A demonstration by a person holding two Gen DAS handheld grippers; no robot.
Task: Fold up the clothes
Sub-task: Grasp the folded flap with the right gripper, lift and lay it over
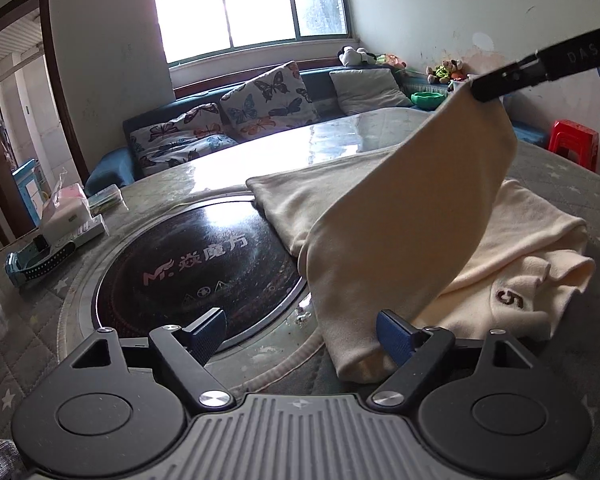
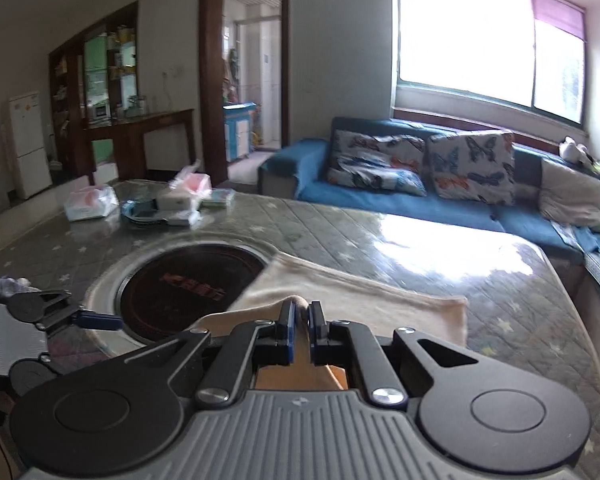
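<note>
The cream sweatshirt (image 1: 512, 248) lies on my table (image 1: 560, 184). One sleeve (image 1: 404, 216) runs diagonally up from beside my left gripper (image 1: 300, 330), jaws apart, to my right gripper (image 2: 300, 320), clamped on its cuff.

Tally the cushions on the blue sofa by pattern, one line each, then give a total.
Butterfly-print cushions: 2
Plain grey cushions: 1
Total: 3
</note>
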